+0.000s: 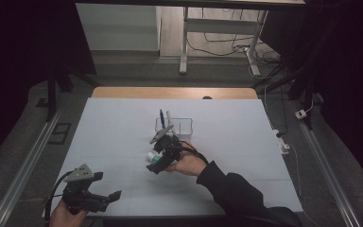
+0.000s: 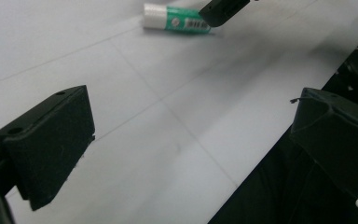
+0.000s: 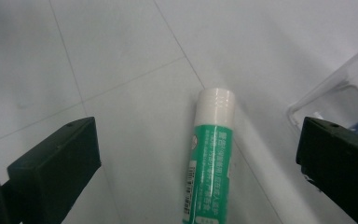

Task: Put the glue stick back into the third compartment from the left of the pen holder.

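Note:
A green glue stick (image 3: 211, 158) with a white cap lies flat on the white table sheet (image 1: 123, 137). My right gripper (image 3: 200, 149) hovers just over it, open, with one jaw on each side and neither touching the stick. In the high view the right gripper (image 1: 159, 160) is at the table's middle, with the glue stick's (image 1: 150, 155) cap poking out to its left. My left gripper (image 1: 108, 187) is near the front left corner, open and empty. In the left gripper view (image 2: 193, 116) its jaws stand wide apart, with the glue stick (image 2: 177, 22) far ahead.
A clear plastic box (image 1: 183, 126) stands just behind the right gripper and holds a blue pen (image 1: 162, 118) and a white one (image 1: 169, 117). Its corner (image 3: 340, 88) shows at the right of the right gripper view. The table's front edge runs close under the left gripper.

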{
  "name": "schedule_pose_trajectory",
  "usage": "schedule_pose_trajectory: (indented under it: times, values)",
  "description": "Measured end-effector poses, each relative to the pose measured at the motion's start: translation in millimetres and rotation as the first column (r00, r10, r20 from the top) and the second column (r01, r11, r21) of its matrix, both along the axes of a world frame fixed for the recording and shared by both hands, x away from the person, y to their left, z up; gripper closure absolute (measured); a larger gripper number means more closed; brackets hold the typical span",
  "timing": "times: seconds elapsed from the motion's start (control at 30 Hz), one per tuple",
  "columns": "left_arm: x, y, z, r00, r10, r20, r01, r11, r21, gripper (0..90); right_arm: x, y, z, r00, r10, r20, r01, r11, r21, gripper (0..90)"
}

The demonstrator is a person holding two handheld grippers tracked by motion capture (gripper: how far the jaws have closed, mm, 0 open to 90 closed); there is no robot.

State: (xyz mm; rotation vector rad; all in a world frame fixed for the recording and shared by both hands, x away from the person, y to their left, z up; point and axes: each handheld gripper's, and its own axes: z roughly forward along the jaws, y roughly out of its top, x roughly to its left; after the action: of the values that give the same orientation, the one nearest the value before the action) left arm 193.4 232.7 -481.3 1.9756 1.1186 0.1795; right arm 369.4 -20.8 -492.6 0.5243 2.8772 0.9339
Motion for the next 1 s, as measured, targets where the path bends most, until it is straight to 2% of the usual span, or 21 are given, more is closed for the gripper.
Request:
schedule_pose_trajectory:
  times: [0.17,0.27,0.4,0.67,0.8,0.97,1.0]
  values:
    - [-3.2,2.7,0.9,0.9999,0.016,0.003,-0.016,0.9999,0.005,0.0,1.7,6.2,-10.9,0.9999,0.003,-0.011,-0.003,1.000,-0.028,0.5]
    - [-4.8,4.1,1.4,0.9997,0.023,0.003,-0.023,0.9997,0.010,0.0,3.6,7.9,-15.8,0.9998,0.010,-0.019,-0.010,0.999,-0.034,6.6]
    - [-6.0,6.5,1.6,0.9995,0.030,0.003,-0.030,0.9995,0.008,0.0,6.6,10.0,-20.4,0.9998,0.002,-0.018,-0.003,0.998,-0.056,18.2]
    - [-6.2,5.4,1.5,0.9996,0.026,0.004,-0.026,0.9995,0.015,0.0,11.5,14.4,-23.3,0.9997,0.008,-0.022,-0.010,0.996,-0.093,48.6]
    - [-6.0,4.4,1.4,0.9998,0.022,0.001,-0.022,0.9995,0.021,0.0,13.1,13.7,-23.7,0.9997,-0.014,-0.020,0.012,0.996,-0.085,61.1]
    - [-5.9,4.2,1.4,0.9998,0.022,0.002,-0.022,0.9994,0.026,0.0,14.6,12.7,-23.0,0.9990,-0.033,-0.031,0.030,0.994,-0.101,64.5]
    - [-5.8,4.2,1.5,0.9998,0.021,0.001,-0.021,0.9994,0.027,0.0,14.5,12.8,-23.6,0.9988,-0.032,-0.036,0.029,0.996,-0.089,64.6]
